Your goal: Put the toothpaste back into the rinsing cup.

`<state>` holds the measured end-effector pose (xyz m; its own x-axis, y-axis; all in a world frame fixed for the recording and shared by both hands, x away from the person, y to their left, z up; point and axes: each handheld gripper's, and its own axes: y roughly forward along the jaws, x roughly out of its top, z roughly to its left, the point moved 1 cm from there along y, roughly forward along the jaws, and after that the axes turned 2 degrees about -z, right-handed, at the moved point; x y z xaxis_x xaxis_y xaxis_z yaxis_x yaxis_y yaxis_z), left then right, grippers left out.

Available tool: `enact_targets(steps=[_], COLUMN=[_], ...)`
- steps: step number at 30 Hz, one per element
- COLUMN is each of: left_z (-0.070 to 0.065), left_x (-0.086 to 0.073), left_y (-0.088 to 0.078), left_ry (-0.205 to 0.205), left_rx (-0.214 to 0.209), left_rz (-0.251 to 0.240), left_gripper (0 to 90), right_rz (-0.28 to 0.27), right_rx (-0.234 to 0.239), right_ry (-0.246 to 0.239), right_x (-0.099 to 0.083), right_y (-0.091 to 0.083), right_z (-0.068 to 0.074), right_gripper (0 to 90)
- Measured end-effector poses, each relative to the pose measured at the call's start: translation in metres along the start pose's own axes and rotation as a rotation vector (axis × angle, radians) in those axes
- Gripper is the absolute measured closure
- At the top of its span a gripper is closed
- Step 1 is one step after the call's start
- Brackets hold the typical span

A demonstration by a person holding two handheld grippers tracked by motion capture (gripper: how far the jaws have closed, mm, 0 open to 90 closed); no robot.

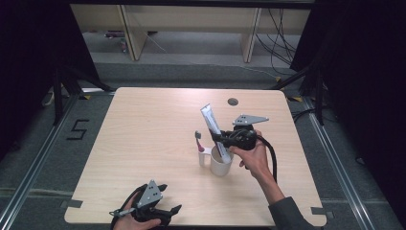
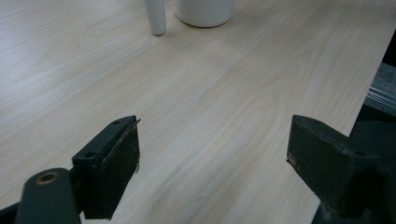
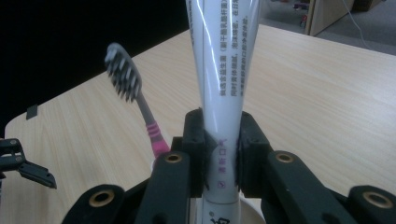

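A white mug (image 1: 220, 164) stands near the table's middle with a pink-handled toothbrush (image 1: 198, 141) upright in it, bristles up. My right gripper (image 1: 221, 139) is shut on a white toothpaste tube (image 1: 210, 120), which tilts up and left over the mug. In the right gripper view the jaws pinch the tube (image 3: 223, 93) low down, the toothbrush (image 3: 133, 100) just to its left. My left gripper (image 1: 165, 199) rests open near the table's front edge, nothing between its fingers (image 2: 116, 161). The mug's base (image 2: 205, 11) and handle (image 2: 156, 16) lie beyond it.
The wooden table (image 1: 143, 139) has a round cable hole (image 1: 232, 101) at its far edge. Dark floor surrounds it, with rails either side and cables at the back right. My left gripper sits close to the table's right-hand edge (image 2: 369, 100) in its own view.
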<state>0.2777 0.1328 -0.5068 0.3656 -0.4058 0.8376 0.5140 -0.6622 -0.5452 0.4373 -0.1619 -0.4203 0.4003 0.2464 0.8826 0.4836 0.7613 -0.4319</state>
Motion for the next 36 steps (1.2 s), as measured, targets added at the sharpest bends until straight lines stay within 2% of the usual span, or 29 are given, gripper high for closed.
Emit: enact_targets(steps=[1,2,4,5,6,7,8,9,10,11,14,16,18,19,21,23,24,25,26,27,28,29,30,31,32,33,34,35,36], left_z=[-0.002,0.001,-0.001,-0.001,-0.001,0.0,0.0,0.0,-0.002,-0.002,-0.001,-0.001,-0.002,0.0,0.0,0.0,-0.002,-0.001,0.001,0.0,-0.002,-0.001,0.001,0.0,-0.001,-0.001,-0.001,-0.001,0.0], left_x=[0.0,-0.001,0.0,0.0,-0.001,-0.001,-0.001,0.0,0.0,0.0,0.0,0.0,0.0,0.0,0.0,0.0,0.0,0.0,0.0,0.0,0.0,-0.001,0.0,0.0,0.0,0.0,-0.001,0.0,0.0], left_y=[0.001,-0.001,0.001,0.001,0.001,0.0,0.0,0.0,0.001,0.001,0.001,0.001,0.001,-0.001,-0.001,-0.001,0.0,0.0,-0.001,-0.001,0.0,0.0,-0.001,0.0,0.0,0.0,0.001,0.001,0.0], left_ry=[-0.025,0.008,-0.019,-0.018,-0.013,-0.001,-0.004,-0.002,-0.024,-0.025,-0.023,-0.023,-0.025,-0.003,-0.002,-0.008,-0.026,-0.025,0.0,-0.006,-0.027,-0.018,-0.001,-0.018,-0.02,-0.025,-0.026,-0.025,-0.019], left_rx=[-0.01,-0.006,-0.005,-0.005,-0.004,-0.003,-0.004,-0.002,-0.005,-0.003,-0.011,-0.005,-0.004,0.004,0.005,0.004,-0.001,-0.002,0.004,0.005,-0.001,0.001,0.005,-0.002,-0.003,-0.011,-0.011,-0.012,-0.005], left_rz=[-0.026,0.003,-0.014,-0.014,-0.016,-0.006,-0.009,-0.01,-0.021,-0.028,-0.019,-0.019,-0.029,-0.004,0.0,-0.014,-0.031,-0.022,0.001,-0.006,-0.031,-0.023,-0.001,-0.015,-0.013,-0.017,-0.026,-0.02,-0.013], left_gripper=[16.6,16.6,16.6,16.6,16.6,16.6,16.6,16.6,16.6,16.6,16.6,16.6,16.6,16.6,16.6,16.6,16.6,16.6,16.6,16.6,16.6,16.6,16.6,16.6,16.6,16.6,16.6,16.6,16.6], right_rz=[-0.003,-0.001,-0.006,-0.003,-0.009,0.0,-0.004,0.002,0.003,-0.008,-0.015,-0.017,-0.01,-0.018,-0.023,-0.03,-0.024,-0.021,-0.035,-0.029,-0.03,-0.037,-0.015,-0.026,-0.018,-0.017,-0.018,-0.007,-0.006], right_rx=[0.008,0.017,0.0,0.018,0.004,0.018,0.019,-0.001,0.022,0.01,0.025,0.016,0.012,0.011,0.02,0.017,0.021,0.024,0.022,0.028,0.024,0.023,0.015,0.03,0.012,0.027,0.014,0.009,0.0], right_ry=[0.025,0.015,-0.006,0.022,0.019,0.031,0.003,0.012,0.009,0.01,0.008,-0.01,0.003,0.002,0.01,-0.021,-0.003,-0.001,-0.02,-0.01,-0.032,-0.04,-0.018,-0.05,-0.035,-0.037,-0.066,-0.031,-0.063], right_x=[-0.002,-0.003,-0.006,-0.009,-0.011,-0.013,-0.014,-0.016,-0.017,-0.018,-0.019,-0.019,-0.02,-0.02,-0.021,-0.021,-0.022,-0.022,-0.023,-0.024,-0.024,-0.024,-0.024,-0.024,-0.024,-0.025,-0.025,-0.026,-0.025], right_y=[0.002,0.002,0.002,0.003,0.004,0.004,0.005,0.004,0.005,0.006,0.006,0.005,0.005,0.005,0.005,0.005,0.005,0.004,0.005,0.005,0.004,0.004,0.002,0.004,0.002,0.002,0.001,0.0,0.0], right_z=[0.002,0.001,0.0,0.002,0.002,0.003,0.001,0.002,0.001,0.0,0.001,0.001,0.003,0.003,0.004,0.002,0.003,0.004,0.003,0.004,0.004,0.004,0.006,0.005,0.007,0.008,0.007,0.01,0.01], right_gripper=[76.9,76.9,76.9,76.9,76.8,76.9,76.8,76.8,76.8,76.7,76.7,76.7,76.7,76.7,76.7,76.6,76.6,76.6,76.5,76.5,76.5,76.5,76.5,76.4,76.5,76.5,76.5,76.4,76.4])
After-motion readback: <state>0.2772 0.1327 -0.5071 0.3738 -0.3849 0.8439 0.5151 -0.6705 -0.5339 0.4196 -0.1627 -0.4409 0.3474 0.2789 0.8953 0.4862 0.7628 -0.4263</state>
